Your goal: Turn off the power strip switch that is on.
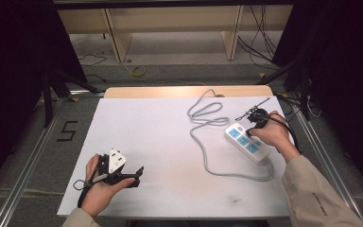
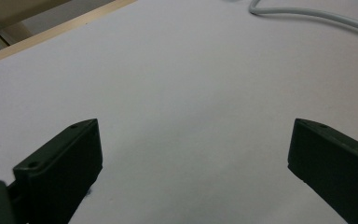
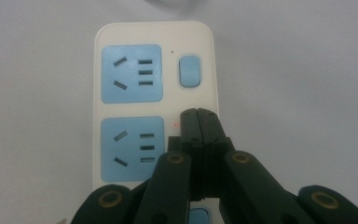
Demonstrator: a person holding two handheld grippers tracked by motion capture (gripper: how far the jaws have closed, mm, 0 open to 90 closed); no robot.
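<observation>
A white power strip (image 1: 248,143) with blue sockets lies at the right of the white table sheet (image 1: 170,142). Its grey cable (image 1: 203,142) loops toward the far edge. In the right gripper view the power strip (image 3: 154,35) shows two blue sockets and a blue switch (image 3: 189,71). My right gripper (image 3: 199,114) is shut, its tips down on the strip beside the second socket (image 3: 131,148), next to a small red dot (image 3: 174,124). Near the front left rests my left gripper (image 1: 136,174), and in its own view the left gripper (image 2: 196,126) stands open over bare sheet.
A length of the grey cable (image 2: 307,14) crosses the far right of the left gripper view. The wooden table edge (image 1: 184,91) runs along the back. Metal rails flank the sheet, and wires lie on the floor beyond the table.
</observation>
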